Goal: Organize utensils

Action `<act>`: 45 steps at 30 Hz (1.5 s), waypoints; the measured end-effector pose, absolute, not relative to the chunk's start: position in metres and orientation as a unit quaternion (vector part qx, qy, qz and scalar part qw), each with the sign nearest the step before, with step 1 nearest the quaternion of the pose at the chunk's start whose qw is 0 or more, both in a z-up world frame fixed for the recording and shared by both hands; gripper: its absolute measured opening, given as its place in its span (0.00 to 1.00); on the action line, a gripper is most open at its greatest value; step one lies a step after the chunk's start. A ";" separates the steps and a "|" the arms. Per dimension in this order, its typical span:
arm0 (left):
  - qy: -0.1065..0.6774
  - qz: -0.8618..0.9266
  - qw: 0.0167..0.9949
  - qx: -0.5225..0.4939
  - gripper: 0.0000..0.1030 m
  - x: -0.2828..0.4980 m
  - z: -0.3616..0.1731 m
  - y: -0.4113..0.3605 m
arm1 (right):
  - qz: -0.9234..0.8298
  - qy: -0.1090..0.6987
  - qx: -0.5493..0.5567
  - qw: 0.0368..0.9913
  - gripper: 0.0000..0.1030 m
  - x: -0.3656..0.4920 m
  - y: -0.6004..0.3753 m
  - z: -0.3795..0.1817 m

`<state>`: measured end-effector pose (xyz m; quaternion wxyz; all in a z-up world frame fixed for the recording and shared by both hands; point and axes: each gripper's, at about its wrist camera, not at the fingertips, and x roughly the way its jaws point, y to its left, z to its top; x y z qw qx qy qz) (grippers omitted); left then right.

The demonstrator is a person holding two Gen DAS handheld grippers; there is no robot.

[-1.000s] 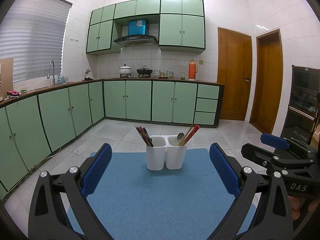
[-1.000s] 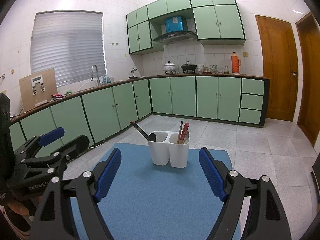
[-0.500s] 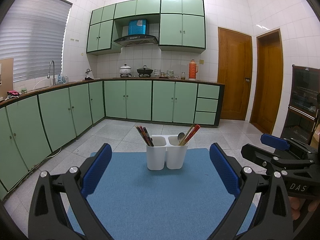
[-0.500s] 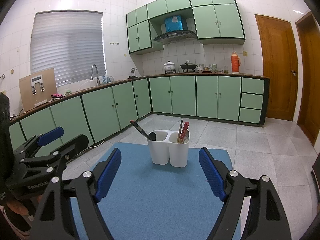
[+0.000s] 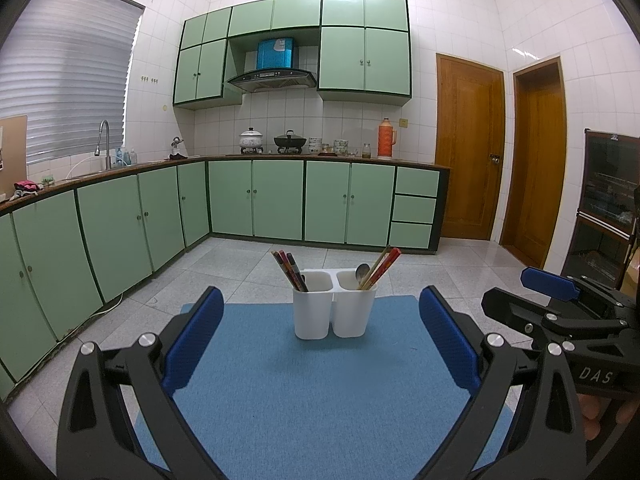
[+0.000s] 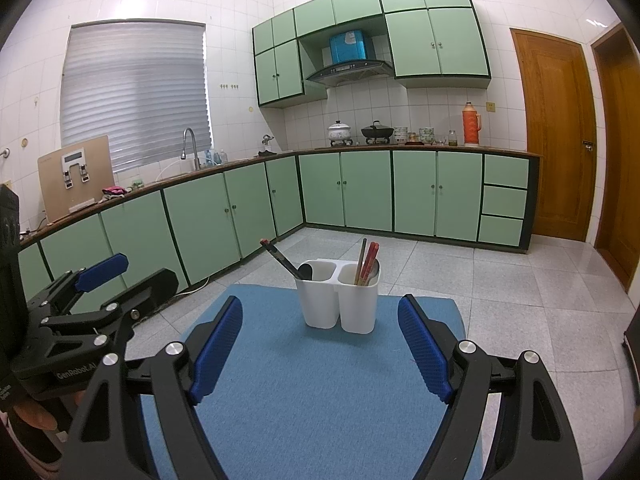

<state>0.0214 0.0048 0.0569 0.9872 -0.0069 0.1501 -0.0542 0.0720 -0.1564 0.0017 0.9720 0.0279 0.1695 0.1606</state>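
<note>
A white two-compartment utensil holder stands on a blue mat. Its left cup holds dark and red chopsticks and a dark spoon. Its right cup holds wooden and red chopsticks and a metal spoon. My left gripper is open and empty, well short of the holder. My right gripper is open and empty, also short of it. Each gripper shows at the edge of the other's view.
The mat lies on a grey tiled floor. Green base cabinets run along the left and far walls. Two wooden doors stand at the right. A dark glass cabinet is at the far right.
</note>
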 end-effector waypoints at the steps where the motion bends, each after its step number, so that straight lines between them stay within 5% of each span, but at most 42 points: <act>1: 0.150 -0.054 0.987 -0.007 0.92 0.021 0.057 0.005 | 0.161 0.170 0.028 0.972 0.76 0.072 -0.156 0.002; 45: 0.155 -0.052 0.986 -0.008 0.92 0.022 0.048 0.010 | 0.161 0.174 0.027 0.971 0.77 0.071 -0.154 -0.012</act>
